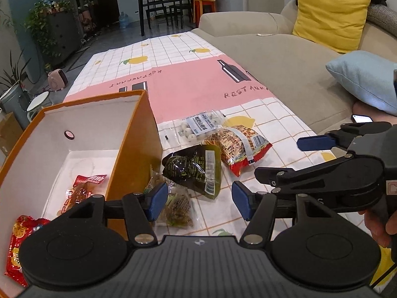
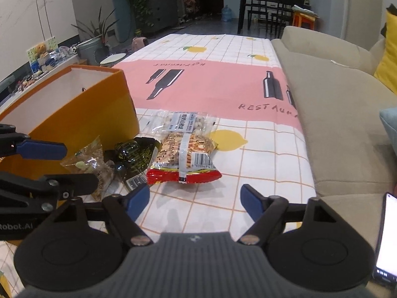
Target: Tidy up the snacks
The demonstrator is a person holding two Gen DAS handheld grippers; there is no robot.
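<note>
An orange box (image 1: 135, 134) with a white inside stands at the table's left and holds two red snack packs (image 1: 84, 186). Beside it lie a clear pack of brownish snacks (image 1: 177, 203), a dark green pack (image 1: 196, 167), a red peanut pack (image 1: 238, 146) and a clear pack of white balls (image 1: 198, 124). My left gripper (image 1: 198, 201) is open and empty, hovering over the brownish pack. My right gripper (image 2: 196, 201) is open and empty, low over the cloth in front of the red peanut pack (image 2: 184, 160). The orange box also shows in the right wrist view (image 2: 99, 109).
A beige sofa (image 1: 285, 62) runs along the table's right edge with yellow (image 1: 330, 15) and blue (image 1: 364, 79) cushions. A phone (image 2: 387, 238) lies at the right. The tablecloth (image 2: 211, 84) stretches away beyond the snacks.
</note>
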